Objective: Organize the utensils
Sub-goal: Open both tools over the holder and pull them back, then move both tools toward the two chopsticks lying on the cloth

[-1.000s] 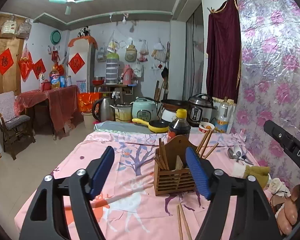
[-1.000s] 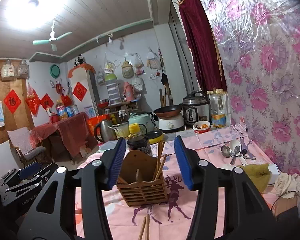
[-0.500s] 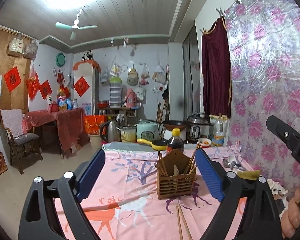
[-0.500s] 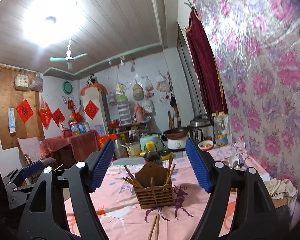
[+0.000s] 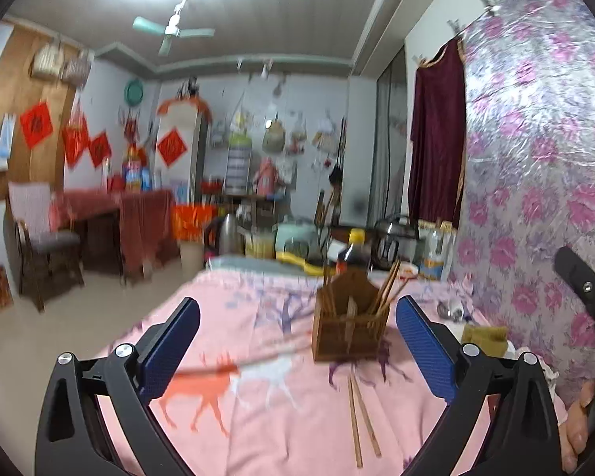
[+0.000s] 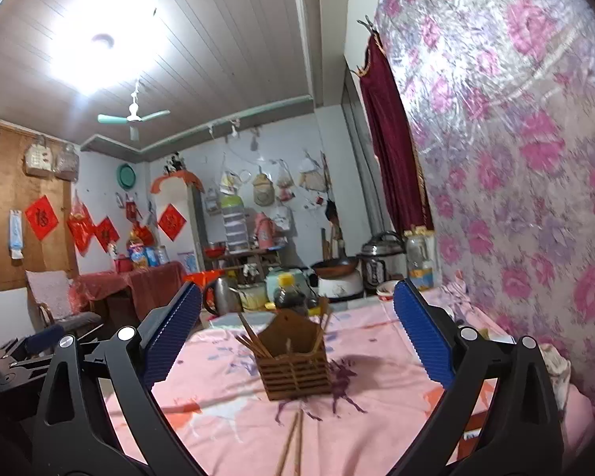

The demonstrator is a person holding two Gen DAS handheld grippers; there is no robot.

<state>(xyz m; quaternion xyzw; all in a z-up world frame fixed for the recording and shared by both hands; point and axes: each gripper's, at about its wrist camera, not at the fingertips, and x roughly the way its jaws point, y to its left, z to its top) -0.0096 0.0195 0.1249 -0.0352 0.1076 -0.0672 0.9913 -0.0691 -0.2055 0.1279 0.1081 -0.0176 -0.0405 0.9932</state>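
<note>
Both tongs have drawn back from the wooden holder (image 5: 351, 327) since a second ago, and their jaws have just been opening; nothing lies between them. Left tongs (image 5: 295, 347) and right tongs (image 6: 297, 333) stand spread wide and released, gripping nothing.

That holder stands upright near the middle of the counter (image 5: 258, 416), on a pink cloth with deer printed on it. Chopsticks (image 6: 254, 339) lean out of its compartments, some to the left and some to the right. Two loose chopsticks (image 5: 359, 422) lie flat on the cloth in front of the holder, close together and pointing toward it, apart from its base.

Open cloth spreads to the left of the holder up to the counter's left edge, beyond which the floor drops away. On the right the room is tighter: a flowered wall covering (image 6: 515, 198) runs along that side, with spoons (image 5: 450, 311) and a yellow-green cloth (image 5: 484, 337) near it.

Behind the holder a dark sauce bottle (image 5: 353, 252) with a yellow cap stands close, and further back sit a kettle (image 6: 218, 297), a yellow pan (image 5: 297, 265) and a rice cooker (image 6: 380, 263). A hand (image 5: 579, 424) shows at the right border of the left view, on the other tool.
</note>
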